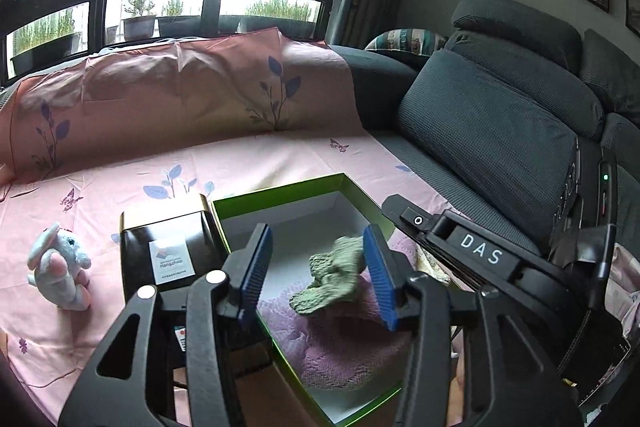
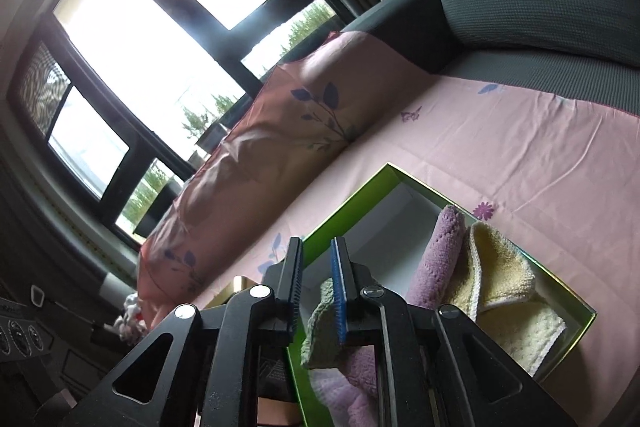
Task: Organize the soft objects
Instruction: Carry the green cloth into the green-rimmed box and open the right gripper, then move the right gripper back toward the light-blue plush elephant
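Spreading beneath and beyond both sets of jaws: pink floral sheet (image 1: 280,163) over the grey sofa (image 1: 500,131).

Lying directly under both grippers: green-walled box (image 1: 280,189), open-topped, white inside, with its black lid (image 1: 168,247) resting just to the left of the left jaws.

Already sitting in the box: purple towel (image 1: 340,347) below and between the left jaws, and yellow cloth (image 2: 504,279) to the right of the right jaws, both apparently stowed.

Resting on the purple towel: green knitted cloth (image 1: 332,275), lying in the gap of the left gripper (image 1: 316,275), whose blue pads are standing wide and pressing on nothing. Judging from this, a release into the box just being completed.

Hanging close on the right: right gripper (image 2: 318,287), jaws narrowly parted, the green cloth showing just below and between them but not visibly clamped.

Still waiting outside the box: grey plush elephant (image 1: 60,267), well to the left of the left jaws, beyond the lid. Remaining work, by estimate: fetching the elephant, then perhaps closing the lid.
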### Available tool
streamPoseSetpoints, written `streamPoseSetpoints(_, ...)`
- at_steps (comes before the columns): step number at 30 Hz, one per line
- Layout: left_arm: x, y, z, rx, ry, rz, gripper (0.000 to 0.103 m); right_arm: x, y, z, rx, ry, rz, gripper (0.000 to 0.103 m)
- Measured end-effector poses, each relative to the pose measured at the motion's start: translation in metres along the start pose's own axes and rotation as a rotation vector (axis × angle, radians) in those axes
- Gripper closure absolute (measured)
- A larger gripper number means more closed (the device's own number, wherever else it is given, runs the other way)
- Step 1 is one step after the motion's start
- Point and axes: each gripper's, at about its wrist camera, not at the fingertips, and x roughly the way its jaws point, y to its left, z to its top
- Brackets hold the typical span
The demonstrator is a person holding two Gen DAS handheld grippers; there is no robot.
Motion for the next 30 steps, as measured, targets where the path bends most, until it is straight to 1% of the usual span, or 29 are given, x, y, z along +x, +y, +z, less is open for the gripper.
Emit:
streamPoseSetpoints(2, -0.014, 0.006, 0.001, -0.009, -0.023, -0.006, 0.040, -0.004, 0.005, -0.002, -0.022, -0.011, 0.009, 0.044)
streamPoseSetpoints(3, -0.020, 0.009, 0.001, -0.012, -0.033, -0.010, 0.037, -0.006, 0.009, -0.004, -0.040, -0.023, 0.005, 0.039)
streamPoseSetpoints(5, -0.034, 0.015, 0.002, -0.013, -0.051, -0.009, 0.029, -0.009, 0.018, -0.007, -0.077, -0.037, 0.000, 0.035)
streamPoseSetpoints(6, -0.041, 0.019, 0.002, -0.012, -0.061, -0.003, 0.028, -0.009, 0.021, -0.008, -0.091, -0.036, 0.002, 0.033)
streamPoseSetpoints(7, -0.047, 0.024, 0.002, -0.012, -0.069, 0.006, 0.024, -0.009, 0.025, -0.010, -0.102, -0.033, 0.006, 0.028)
streamPoseSetpoints(8, -0.054, 0.029, 0.001, -0.015, -0.076, 0.018, 0.023, -0.009, 0.027, -0.012, -0.111, -0.031, 0.009, 0.026)
streamPoseSetpoints(11, -0.072, 0.049, 0.000, -0.050, -0.088, 0.049, 0.020, -0.009, 0.036, -0.018, -0.136, -0.026, -0.008, 0.025)
streamPoseSetpoints(13, -0.084, 0.066, -0.004, -0.088, -0.091, 0.056, 0.020, -0.009, 0.041, -0.022, -0.161, -0.025, -0.025, 0.025)
streamPoseSetpoints(16, -0.103, 0.092, -0.013, -0.125, -0.105, 0.088, 0.015, -0.012, 0.051, -0.028, -0.198, -0.030, -0.038, 0.025)
streamPoseSetpoints(19, -0.121, 0.120, -0.023, -0.154, -0.130, 0.174, 0.014, -0.015, 0.059, -0.034, -0.226, -0.041, -0.028, 0.024)
streamPoseSetpoints(21, -0.130, 0.142, -0.033, -0.177, -0.127, 0.237, 0.013, -0.015, 0.068, -0.039, -0.253, -0.037, -0.025, 0.024)
streamPoseSetpoints(24, -0.141, 0.179, -0.051, -0.244, -0.115, 0.322, 0.013, -0.014, 0.081, -0.047, -0.298, -0.035, -0.033, 0.024)
streamPoseSetpoints(28, -0.144, 0.222, -0.079, -0.345, -0.076, 0.388, 0.014, -0.012, 0.100, -0.060, -0.352, -0.030, -0.029, 0.024)
streamPoseSetpoints(30, -0.143, 0.239, -0.092, -0.387, -0.067, 0.404, 0.014, -0.009, 0.109, -0.069, -0.385, -0.018, -0.028, 0.024)
